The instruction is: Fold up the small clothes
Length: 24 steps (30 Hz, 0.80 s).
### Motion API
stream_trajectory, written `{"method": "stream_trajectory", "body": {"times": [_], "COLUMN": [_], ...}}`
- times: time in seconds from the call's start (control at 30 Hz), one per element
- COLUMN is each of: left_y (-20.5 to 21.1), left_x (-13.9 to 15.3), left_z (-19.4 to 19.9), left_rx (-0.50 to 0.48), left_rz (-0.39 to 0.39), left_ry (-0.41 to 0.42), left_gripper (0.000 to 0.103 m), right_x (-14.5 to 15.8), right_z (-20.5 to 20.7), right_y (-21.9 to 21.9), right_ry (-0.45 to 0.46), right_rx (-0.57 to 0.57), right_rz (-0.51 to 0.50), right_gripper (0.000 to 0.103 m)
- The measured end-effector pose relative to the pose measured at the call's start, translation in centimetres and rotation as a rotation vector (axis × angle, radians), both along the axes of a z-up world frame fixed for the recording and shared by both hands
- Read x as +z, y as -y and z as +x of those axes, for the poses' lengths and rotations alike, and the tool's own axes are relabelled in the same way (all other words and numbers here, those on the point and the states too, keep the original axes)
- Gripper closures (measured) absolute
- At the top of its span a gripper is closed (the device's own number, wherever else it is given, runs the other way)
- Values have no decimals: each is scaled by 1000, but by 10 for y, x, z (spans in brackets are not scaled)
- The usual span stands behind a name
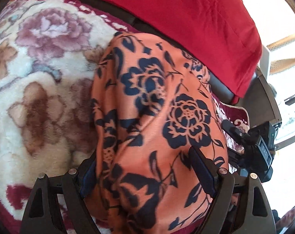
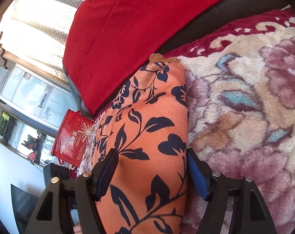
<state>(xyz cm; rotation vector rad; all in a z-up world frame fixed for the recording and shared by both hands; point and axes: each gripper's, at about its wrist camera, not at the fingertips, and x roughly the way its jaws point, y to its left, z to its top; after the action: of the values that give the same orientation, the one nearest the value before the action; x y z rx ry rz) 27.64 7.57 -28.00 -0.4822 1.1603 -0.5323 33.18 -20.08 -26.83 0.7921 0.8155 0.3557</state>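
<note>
On a plush floral blanket [image 1: 36, 74], cream with mauve and brown blooms and a maroon border, lies the task's thing, an orange garment [image 1: 151, 117] printed with navy roses and leaves; it runs lengthwise away from both cameras, its far end close to a red cushion [image 1: 186, 15]. Legible writing is scarce: beyond the blanket's edge, in the right wrist view, stands a red gift box [image 2: 71, 138] bearing gold and white characters and starburst motifs, too small to read; on the black body of the right gripper [image 1: 251, 142], seen from the left wrist view, a small panel carries letters that cannot be made out. Left gripper [image 1: 147, 173]: jaws spread wide, a blue-padded finger [image 1: 203, 171] on either flank of the garment; cloth fills the gap and partly covers the left-hand pad; whether the pads press the fabric cannot be told. From the right wrist camera, the right gripper's blue pads [image 2: 196, 175] likewise straddle the garment, wide apart, one at each edge of the fold, the fabric bulging between them; a gold trim [image 2: 163, 58] shows at the garment's far end.
</note>
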Motion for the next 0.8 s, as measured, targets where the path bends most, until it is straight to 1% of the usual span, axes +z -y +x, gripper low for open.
{"method": "stream_trajectory", "body": {"times": [0.13, 0.2, 0.23, 0.27, 0.3, 0.33, 0.37, 0.43, 0.47, 0.57, 0.63, 0.7, 0.77, 0.8], "left_y": [7, 11, 12, 13, 15, 15, 18, 24, 30, 48, 68, 84, 101, 108], "left_x": [2, 3, 3, 6, 9, 12, 16, 25, 34, 59, 76, 83, 85, 83], "left_z": [4, 5, 6, 6, 5, 4, 3, -1, -6, -22, -35, -42, -46, -47], "left_rx": [11, 20, 22, 23, 24, 28, 32, 33, 30, 1, -24, -47, -68, -75], "left_rz": [-10, -13, -17, -24, -28, -27, -17, -7, 0, 31, 13, -6, -28, -26], "left_ry": [22, 31, 35, 47, 60, 74, 92, 126, 164, 267, 319, 329, 323, 317], "left_gripper": [17, 18, 22, 32, 37, 47, 51, 56, 57, 59, 59, 59, 61, 61], "right_x": [-2, -2, -1, 0, 2, 5, 10, 22, 28, 46, 61, 74, 80, 79], "right_z": [8, 10, 11, 11, 10, 8, 4, -4, -9, -25, -38, -56, -71, -77], "right_y": [-13, -20, -22, -23, -25, -27, -30, -36, -37, -34, -28, -10, 13, 24], "right_ry": [-10, 7, 13, 21, 33, 48, 77, 125, 149, 218, 264, 307, 318, 315], "right_rx": [14, 20, 24, 29, 30, 29, 29, 32, 32, 28, 12, -13, -40, -53], "right_rz": [-46, -67, -73, -83, -101, -117, -143, -196, -211, -217, -232, -226, -215, -213], "right_gripper": [29, 29, 33, 39, 41, 48, 55, 61, 64, 66, 66, 66, 67, 67]}}
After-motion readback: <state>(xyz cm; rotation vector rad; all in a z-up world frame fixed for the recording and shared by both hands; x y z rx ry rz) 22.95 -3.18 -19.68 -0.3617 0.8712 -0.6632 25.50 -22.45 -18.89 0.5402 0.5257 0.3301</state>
